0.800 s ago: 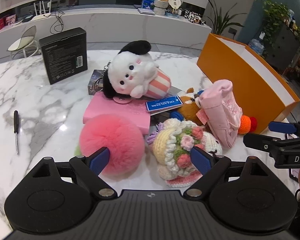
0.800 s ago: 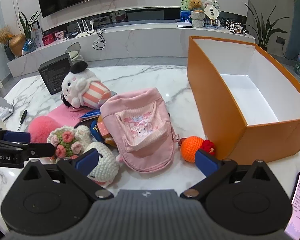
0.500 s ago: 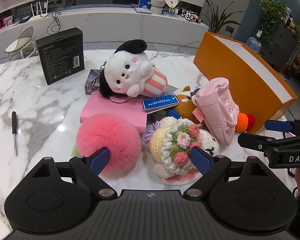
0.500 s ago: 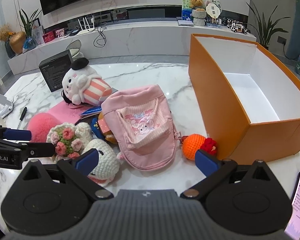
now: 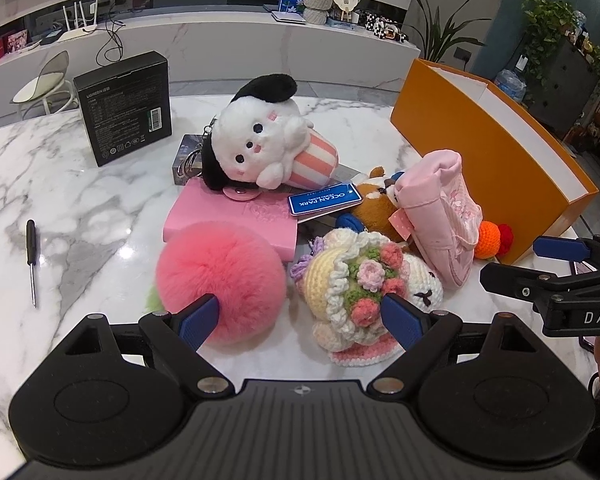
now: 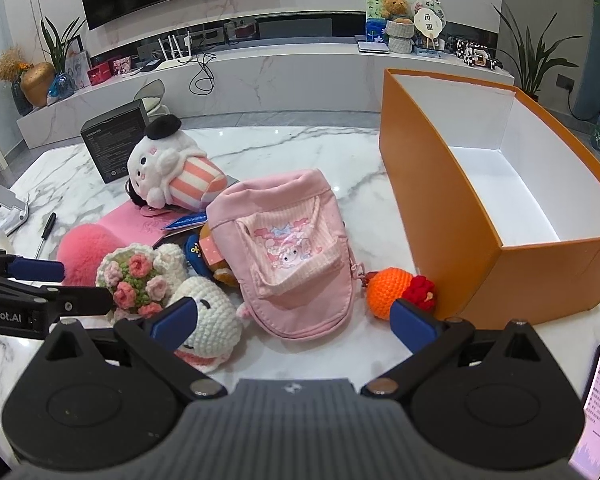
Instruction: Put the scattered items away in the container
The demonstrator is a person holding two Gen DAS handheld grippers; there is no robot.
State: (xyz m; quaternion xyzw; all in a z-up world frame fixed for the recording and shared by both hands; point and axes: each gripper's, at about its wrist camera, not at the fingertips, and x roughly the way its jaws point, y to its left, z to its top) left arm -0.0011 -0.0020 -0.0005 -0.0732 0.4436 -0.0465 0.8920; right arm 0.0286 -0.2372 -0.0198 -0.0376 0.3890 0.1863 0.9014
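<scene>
— Looking across the table (image 5: 80,208) left to right: nothing tidied yet. Black screwdriver (image 5: 31,258) lying alone at far left, black carton (image 5: 126,106) standing behind it, marked "UGREEN" on its front.

— Then the heap in the middle?

— Yes. Fluffy pink pompom (image 5: 220,280) nearest, touching the pink notebook (image 5: 228,216); white plush in a striped cup (image 5: 260,148) lying on top of that. Blue card (image 5: 324,199) reading "OCEAN PARK", upside down. Crocheted flower doll (image 5: 356,288) beside a brown plush (image 5: 374,204), pink pouch (image 6: 292,256) leaning over it, orange crochet ball (image 6: 390,290) just beside the box wall.

— And the container?

— Orange box (image 6: 432,184) at right, white inside, bare as far as can be seen. So everything left to move.

— Jaws?

— Left gripper (image 5: 304,316) spread wide, hovering over pompom and doll, gripping nothing. Right gripper (image 6: 292,318) equally wide above pouch and ball, empty too. Lettering "DAS" and "Robot.AI" readable on the gripper bodies. Phone (image 6: 598,412) at far right, screen text too small to read.
</scene>
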